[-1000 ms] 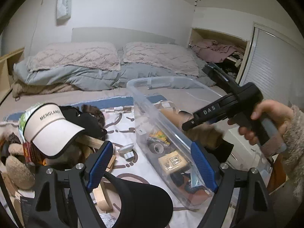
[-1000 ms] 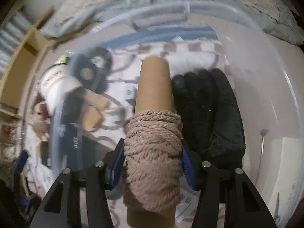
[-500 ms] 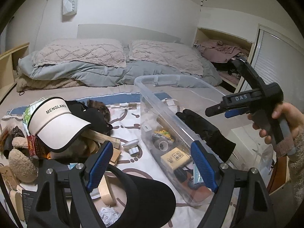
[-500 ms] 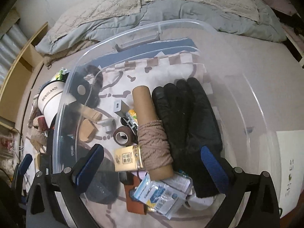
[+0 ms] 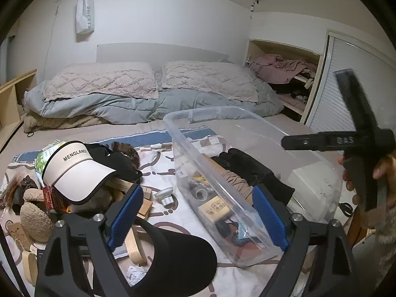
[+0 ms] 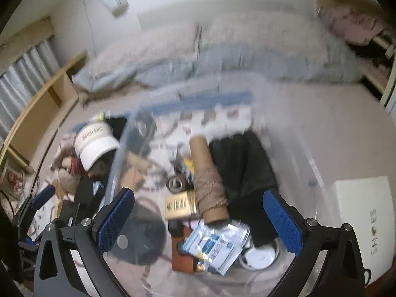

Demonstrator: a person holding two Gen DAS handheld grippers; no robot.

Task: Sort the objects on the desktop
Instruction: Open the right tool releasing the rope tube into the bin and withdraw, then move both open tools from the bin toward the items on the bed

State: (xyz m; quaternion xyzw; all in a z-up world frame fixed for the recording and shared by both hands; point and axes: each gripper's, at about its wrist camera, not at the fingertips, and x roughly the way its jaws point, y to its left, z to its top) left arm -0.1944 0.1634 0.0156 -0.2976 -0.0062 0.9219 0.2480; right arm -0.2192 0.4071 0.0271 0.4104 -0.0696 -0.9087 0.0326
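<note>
A clear plastic bin (image 5: pixel 188 121) (image 6: pixel 116 168) stands on the bed. In it lie a cardboard tube wound with tan rope (image 6: pixel 208 180) (image 5: pixel 235 180), black gloves (image 6: pixel 242 163) (image 5: pixel 250 165), a tape roll (image 6: pixel 175 183), a small tan box (image 6: pixel 179 204) and a blue-white packet (image 6: pixel 215 247). My right gripper (image 6: pixel 198 222) is open and empty, raised above the bin; it also shows in the left wrist view (image 5: pixel 287 142). My left gripper (image 5: pixel 195 220) is open and empty, low beside the bin over a black visor (image 5: pixel 178 257).
Left of the bin lie a white visor cap (image 5: pixel 79 173) (image 6: pixel 95 142), black cloth (image 5: pixel 116 160), wooden blocks (image 5: pixel 144 204), a small silver cylinder (image 5: pixel 165 196) and plush items (image 5: pixel 32 215). A white shoe box (image 6: pixel 363 217) stands right of the bin. Pillows (image 5: pixel 104 81) lie behind.
My right gripper let go of the rope tube inside the bin, opened and rose back and up. The tube now lies beside the gloves. My left gripper barely moved.
</note>
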